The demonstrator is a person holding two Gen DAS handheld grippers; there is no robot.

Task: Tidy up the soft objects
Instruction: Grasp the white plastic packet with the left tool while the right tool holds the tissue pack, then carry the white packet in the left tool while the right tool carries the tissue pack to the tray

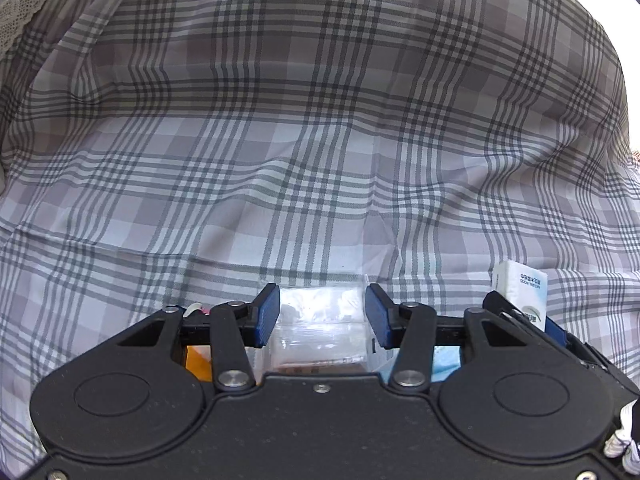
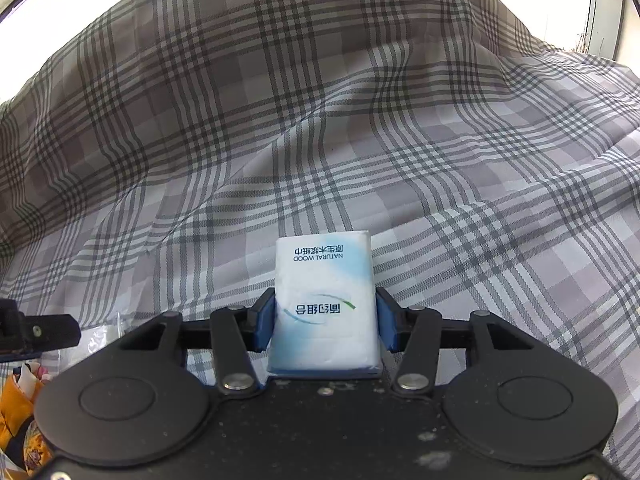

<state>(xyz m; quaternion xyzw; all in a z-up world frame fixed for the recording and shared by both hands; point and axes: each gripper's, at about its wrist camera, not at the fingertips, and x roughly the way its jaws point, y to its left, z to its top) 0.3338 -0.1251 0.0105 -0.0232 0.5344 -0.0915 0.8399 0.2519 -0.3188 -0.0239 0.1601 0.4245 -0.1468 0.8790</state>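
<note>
In the left wrist view, my left gripper (image 1: 323,316) points down at the plaid sheet. Its blue pads (image 1: 267,315) press on both sides of a clear plastic packet (image 1: 320,334). My right gripper (image 2: 324,320) is shut on a white and blue tissue pack (image 2: 325,280), which stands upright between the pads with its print upside down. The tissue pack (image 1: 522,292) and part of the right gripper also show at the right edge of the left wrist view. The left gripper's black body (image 2: 32,332) sits at the far left of the right wrist view, with clear plastic (image 2: 102,334) beside it.
A grey plaid bedsheet (image 1: 320,120) covers everything and rises into a rumpled mound (image 2: 280,60) behind. An orange soft item (image 2: 16,412) lies at the lower left of the right wrist view. Orange (image 1: 198,364) and light blue (image 1: 446,364) items lie under the left gripper.
</note>
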